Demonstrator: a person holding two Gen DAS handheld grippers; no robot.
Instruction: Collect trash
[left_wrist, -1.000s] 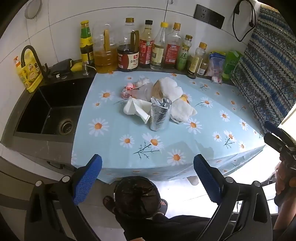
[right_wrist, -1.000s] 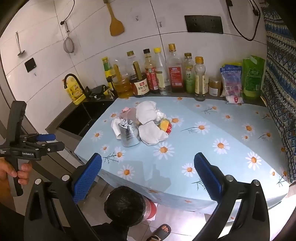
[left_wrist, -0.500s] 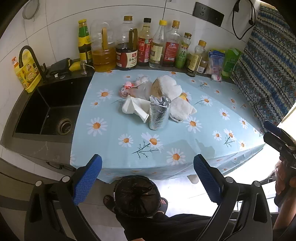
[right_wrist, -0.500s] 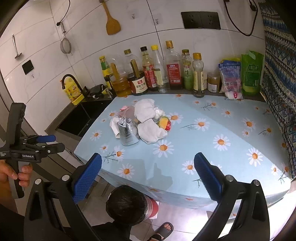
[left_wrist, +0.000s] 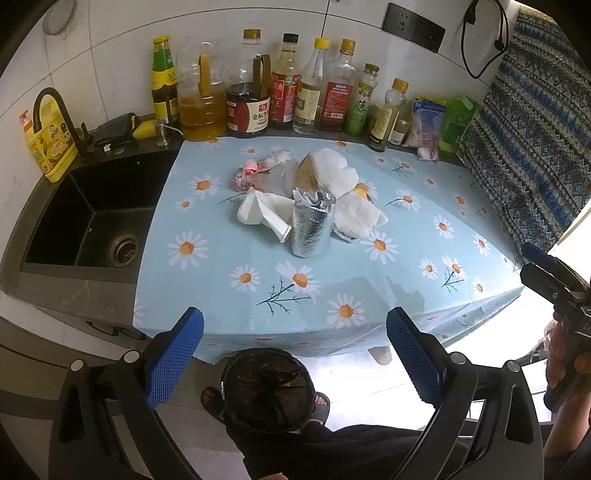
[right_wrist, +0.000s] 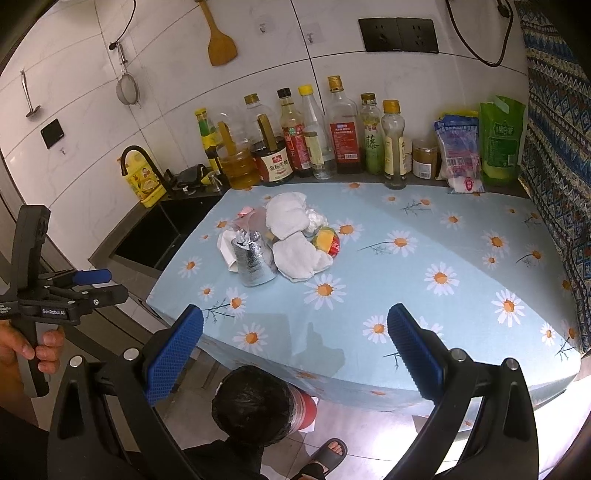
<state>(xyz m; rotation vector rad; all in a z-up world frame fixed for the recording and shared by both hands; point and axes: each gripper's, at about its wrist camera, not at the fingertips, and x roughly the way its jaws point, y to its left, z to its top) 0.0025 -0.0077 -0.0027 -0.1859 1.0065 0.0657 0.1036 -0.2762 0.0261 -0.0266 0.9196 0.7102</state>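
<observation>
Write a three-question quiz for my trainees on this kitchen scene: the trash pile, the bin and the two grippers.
1. True or false: the left gripper is shut on a piece of trash.
2. Which item in the trash pile stands nearest the table's front edge? A) silver foil bag B) pink wrapper C) white cloth
3. Fill in: the bin lined with a black bag stands on the ____, below the table's front edge.

Key
1. False: its fingers stand wide apart with nothing between them, and the right gripper is the same.
2. A
3. floor
</observation>
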